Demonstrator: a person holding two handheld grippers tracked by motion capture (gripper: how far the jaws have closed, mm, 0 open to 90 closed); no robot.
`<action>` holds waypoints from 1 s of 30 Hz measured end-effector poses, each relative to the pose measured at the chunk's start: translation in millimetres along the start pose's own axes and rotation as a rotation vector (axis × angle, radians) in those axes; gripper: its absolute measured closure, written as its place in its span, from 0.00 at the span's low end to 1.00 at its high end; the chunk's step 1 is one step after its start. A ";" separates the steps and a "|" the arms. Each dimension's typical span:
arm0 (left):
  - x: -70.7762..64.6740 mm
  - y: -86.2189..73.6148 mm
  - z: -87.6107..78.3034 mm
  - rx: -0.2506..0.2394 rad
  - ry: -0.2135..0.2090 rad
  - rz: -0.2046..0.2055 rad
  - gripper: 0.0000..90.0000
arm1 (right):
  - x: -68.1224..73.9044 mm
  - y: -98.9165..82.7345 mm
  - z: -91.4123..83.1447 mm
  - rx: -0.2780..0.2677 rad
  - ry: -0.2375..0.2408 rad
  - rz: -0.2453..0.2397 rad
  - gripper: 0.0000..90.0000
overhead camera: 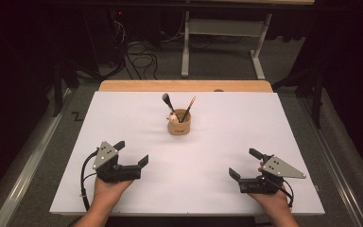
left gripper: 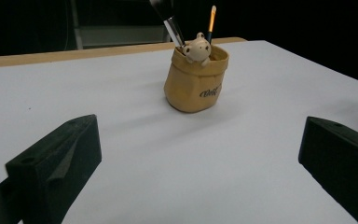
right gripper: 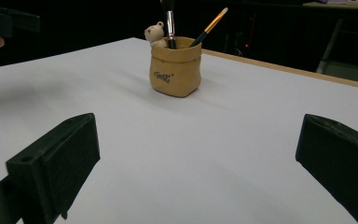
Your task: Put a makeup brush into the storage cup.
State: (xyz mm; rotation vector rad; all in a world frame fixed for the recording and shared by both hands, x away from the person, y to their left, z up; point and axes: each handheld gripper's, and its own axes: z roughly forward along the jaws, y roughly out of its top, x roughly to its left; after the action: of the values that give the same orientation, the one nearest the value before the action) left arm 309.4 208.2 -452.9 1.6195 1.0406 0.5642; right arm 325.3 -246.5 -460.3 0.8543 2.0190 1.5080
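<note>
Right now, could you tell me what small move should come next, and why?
Probably ease the right gripper forward toward the tan pot. Both grippers sit open near the table's front edge, well short of it, and its brushes stand free above the rim.

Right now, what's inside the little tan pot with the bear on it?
Two brushes stand in the tan pot: a dark, fluffy-headed brush and a thin orange-handled brush. A small bear figure sits at the rim. The pot's wall hides the brushes' lower ends and the bottom.
</note>
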 end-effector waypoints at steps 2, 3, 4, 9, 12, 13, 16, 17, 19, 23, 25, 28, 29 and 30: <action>-0.5 -5.2 -6.8 0.001 0.007 0.012 0.00 | -0.4 -0.1 -0.5 -0.002 -0.005 0.001 0.00; -0.7 -8.7 -11.7 0.001 0.010 0.014 0.00 | -1.0 -0.2 -1.1 0.001 -0.002 0.001 0.00; -0.7 -10.9 -15.4 -0.002 0.008 0.011 0.01 | -1.4 -0.5 -1.4 0.002 -0.004 0.002 0.00; -5.7 -17.9 -30.7 -0.009 0.023 0.069 0.01 | -3.0 -2.1 -4.1 0.008 -0.013 0.003 0.00; -7.9 -23.6 -33.6 0.004 0.016 0.075 0.01 | -5.6 -2.2 -7.4 0.007 -0.021 0.007 0.00; -8.0 -23.4 -33.1 0.003 0.005 0.061 0.00 | -6.4 -1.9 -8.1 0.006 -0.022 0.008 0.00; -9.8 -22.5 -32.0 -0.006 -0.017 0.048 0.00 | -6.8 -0.5 -8.9 0.004 -0.033 0.013 0.00; -10.6 -21.9 -31.4 -0.013 -0.027 0.044 0.00 | -6.7 -0.3 -8.4 0.003 -0.031 0.011 0.00; -13.7 -20.3 -31.4 -0.022 -0.033 0.068 0.00 | -5.6 0.0 -7.6 0.007 -0.031 0.008 0.00; -13.2 -20.1 -31.7 -0.024 -0.037 0.071 0.00 | -3.8 0.2 -6.2 0.010 -0.034 0.005 0.00; -10.9 -20.2 -32.0 -0.022 -0.048 0.047 0.00 | -3.0 0.4 -6.2 0.010 -0.033 0.003 0.00; -10.8 -19.8 -31.9 -0.024 -0.045 0.051 0.00 | -2.8 0.6 -7.0 0.009 -0.034 0.005 0.00; -10.9 -19.9 -31.7 -0.023 -0.045 0.050 0.00 | -2.8 0.6 -7.3 0.009 -0.036 0.007 0.00; -10.9 -20.1 -31.3 -0.022 -0.047 0.049 0.00 | -2.7 0.5 -7.6 0.010 -0.036 0.010 0.00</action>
State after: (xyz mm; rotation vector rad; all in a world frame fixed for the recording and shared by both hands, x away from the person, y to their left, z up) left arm 272.2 216.1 -460.5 1.6348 0.9594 0.5655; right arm 322.0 -253.4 -457.7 0.8907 2.0008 1.4787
